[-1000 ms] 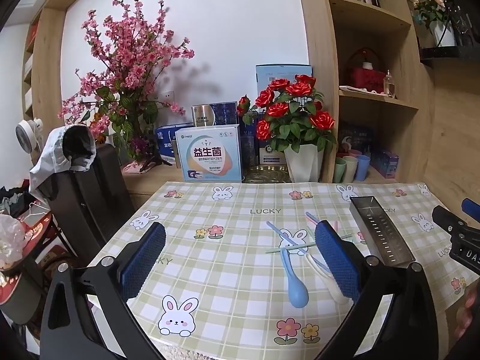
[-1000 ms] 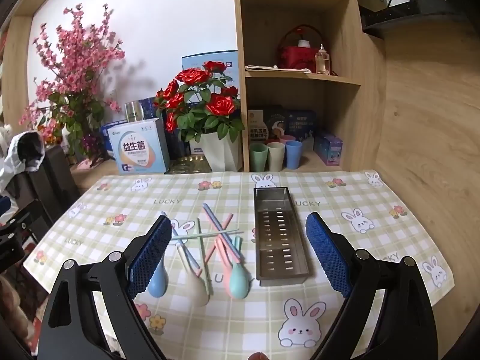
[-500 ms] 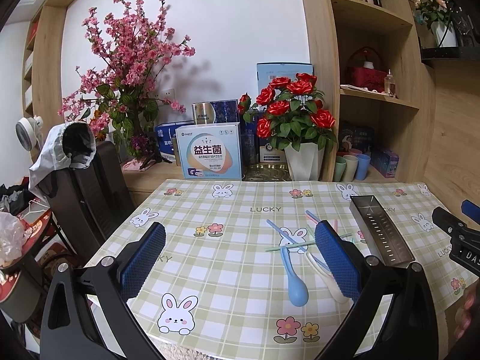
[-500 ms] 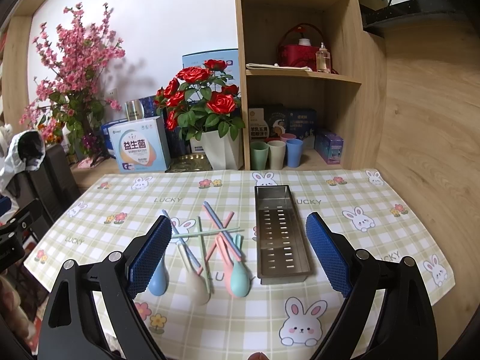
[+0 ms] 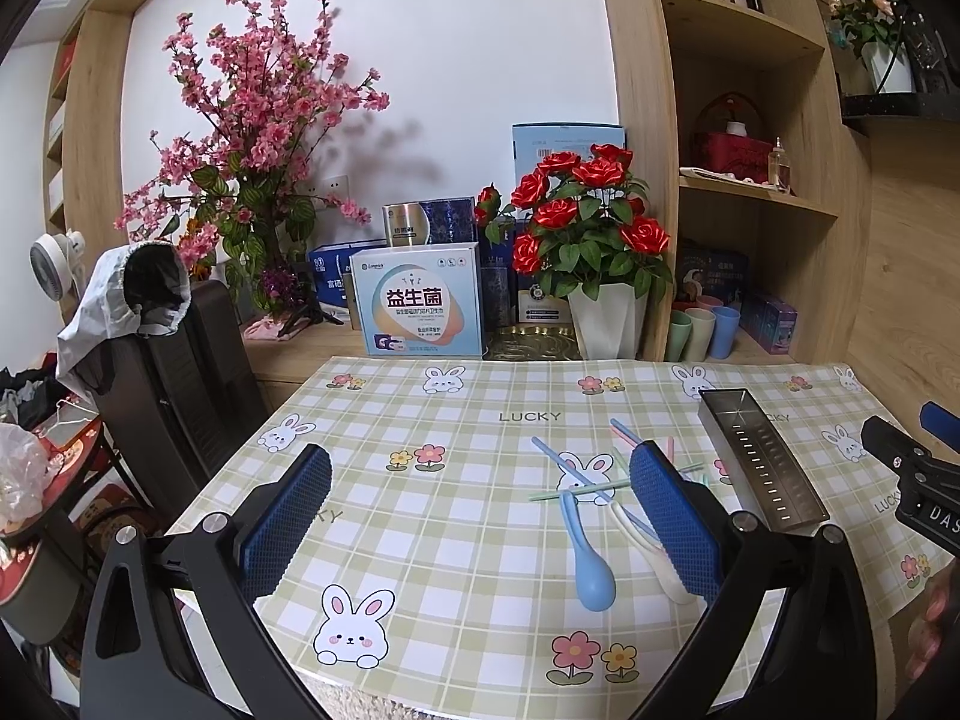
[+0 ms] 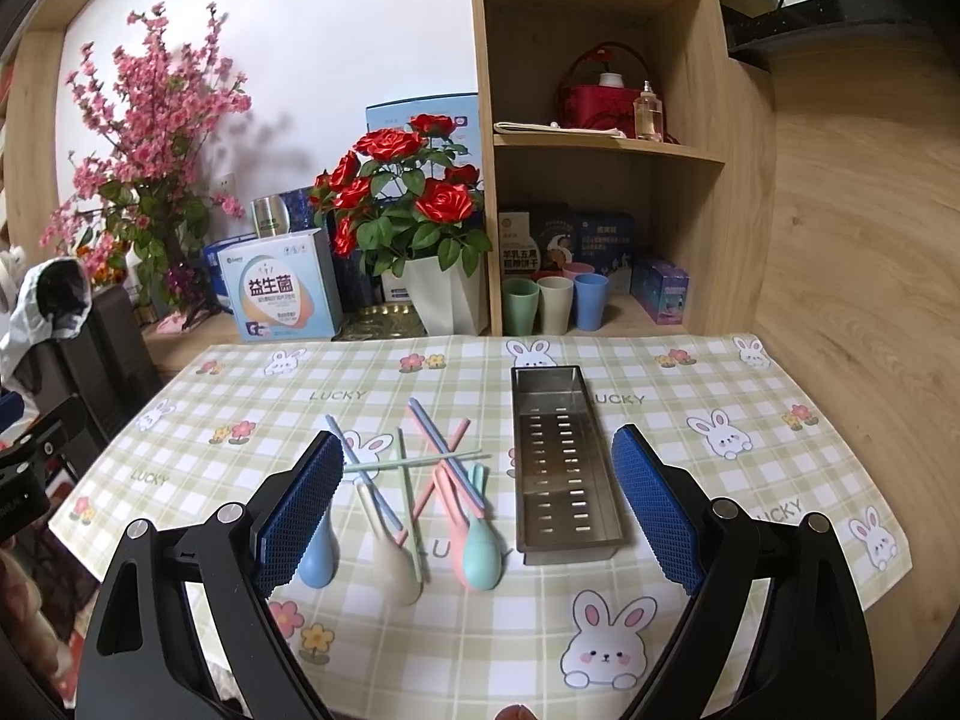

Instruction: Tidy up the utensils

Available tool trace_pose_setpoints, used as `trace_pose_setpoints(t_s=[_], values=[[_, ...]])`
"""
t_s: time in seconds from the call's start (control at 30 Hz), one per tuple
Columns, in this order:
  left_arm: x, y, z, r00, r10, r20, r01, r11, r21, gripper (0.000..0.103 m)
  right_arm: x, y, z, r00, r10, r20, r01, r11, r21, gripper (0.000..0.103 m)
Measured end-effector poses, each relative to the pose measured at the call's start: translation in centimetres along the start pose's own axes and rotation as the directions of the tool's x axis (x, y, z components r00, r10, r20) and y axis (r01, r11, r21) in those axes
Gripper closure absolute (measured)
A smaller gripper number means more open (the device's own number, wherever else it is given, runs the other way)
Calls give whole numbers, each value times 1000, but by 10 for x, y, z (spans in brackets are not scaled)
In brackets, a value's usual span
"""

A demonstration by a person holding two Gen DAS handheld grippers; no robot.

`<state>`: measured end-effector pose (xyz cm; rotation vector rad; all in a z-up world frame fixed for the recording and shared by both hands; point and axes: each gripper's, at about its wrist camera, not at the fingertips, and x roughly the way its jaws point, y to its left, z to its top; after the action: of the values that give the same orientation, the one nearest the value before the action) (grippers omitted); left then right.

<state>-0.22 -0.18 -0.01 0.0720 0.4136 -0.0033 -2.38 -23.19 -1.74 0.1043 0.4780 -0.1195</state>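
Both the left tongs (image 5: 480, 516) and right tongs (image 6: 477, 510) gape wide, empty, above the bench (image 6: 690, 372); spoons (image 6: 474, 552) and chopsticks (image 6: 420, 459) lie beside the steel tray (image 6: 564, 462).

The left gripper (image 5: 480, 516) hangs above the bench (image 5: 468, 516), its blue-padded fingers (image 5: 675, 516) spread wide with nothing between them. On the checked bunny-print cloth, a blue spoon (image 5: 588, 564) lies just left of the gripper's right-hand finger, and a cream spoon (image 5: 645, 546) lies partly hidden behind that finger. Pastel chopsticks (image 5: 576, 487) lie crossed just beyond them. A perforated steel tray (image 5: 759, 462) sits further right, apart from the spoons. The right gripper (image 5: 912, 474) juts in at the frame's right edge. A pot of red roses (image 5: 591, 252) stands behind the bench.
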Motion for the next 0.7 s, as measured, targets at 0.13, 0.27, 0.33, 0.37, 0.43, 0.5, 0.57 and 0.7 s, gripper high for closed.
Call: trace_pose_setpoints(t_s=[0.13, 0.27, 0.33, 0.37, 0.43, 0.5, 0.57, 0.7], values=[[0, 0, 0, 1000, 1, 1, -1, 1000, -1, 5, 1, 0, -1, 1000, 0, -3, 0, 1000, 1, 15], [0, 0, 0, 1000, 1, 0, -1, 1000, -1, 5, 0, 0, -2, 1000, 1, -3, -1, 1000, 4, 15], [0, -1, 0, 1000, 1, 0, -1, 1000, 0, 5, 0, 0, -1, 1000, 1, -5, -1, 1000, 4, 15], [0, -1, 0, 1000, 1, 0, -1, 1000, -1, 5, 0, 0, -2, 1000, 0, -4, 0, 1000, 4, 15], [0, -1, 0, 1000, 1, 0, -1, 1000, -1, 5, 1, 0, -2, 1000, 1, -6, -1, 1000, 5, 15], [0, -1, 0, 1000, 1, 0, -1, 1000, -1, 5, 1, 0, -2, 1000, 1, -6, -1, 1000, 5, 15], [1, -1, 0, 1000, 1, 0, -1, 1000, -1, 5, 1, 0, -3, 1000, 2, -5, -2, 1000, 5, 15], [0, -1, 0, 1000, 1, 0, -1, 1000, -1, 5, 1, 0, -2, 1000, 1, -6, -1, 1000, 4, 15]])
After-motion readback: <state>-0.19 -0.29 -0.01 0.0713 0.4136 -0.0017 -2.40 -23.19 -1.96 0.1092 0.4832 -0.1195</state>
